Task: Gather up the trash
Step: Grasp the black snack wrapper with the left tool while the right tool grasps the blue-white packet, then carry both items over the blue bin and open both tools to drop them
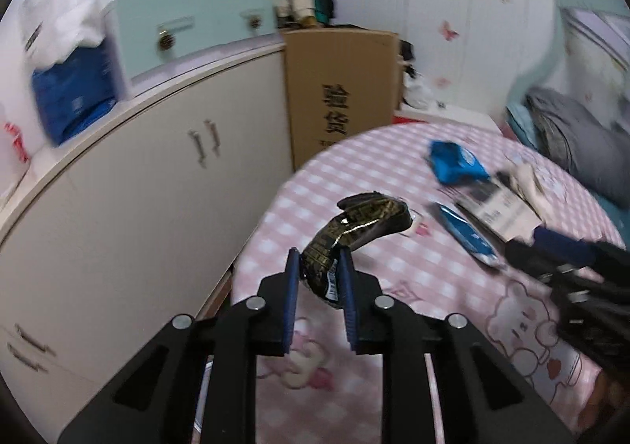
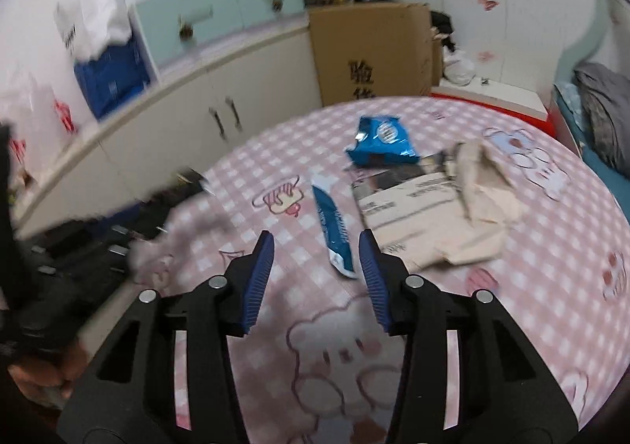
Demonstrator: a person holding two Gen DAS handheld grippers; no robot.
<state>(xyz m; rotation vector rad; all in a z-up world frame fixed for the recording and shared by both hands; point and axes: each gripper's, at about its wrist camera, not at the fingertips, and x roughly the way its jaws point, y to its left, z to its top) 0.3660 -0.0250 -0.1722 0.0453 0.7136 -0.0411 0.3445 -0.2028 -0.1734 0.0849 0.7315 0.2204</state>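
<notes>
Left gripper (image 1: 319, 259) is pinching a black-and-gold wrapper (image 1: 354, 231); right gripper (image 2: 317, 247) is hovering spread over a narrow blue wrapper (image 2: 334, 235).

Black-and-gold foil wrapper (image 1: 356, 231) sits between the pads of the left hand-held gripper (image 1: 318, 268), raised above the pink checked cartoon-print bed sheet (image 2: 551, 231). On the sheet, right hand-held gripper (image 2: 317, 247) hovers over a narrow blue-and-white sachet (image 2: 334, 235). Blue snack packet (image 2: 382, 142) lies behind it, beige printed paper bag (image 2: 433, 215) to its right. Brown cardboard box (image 2: 372, 50) stands behind the bed, cream cabinet (image 1: 138, 184) on the left.
</notes>
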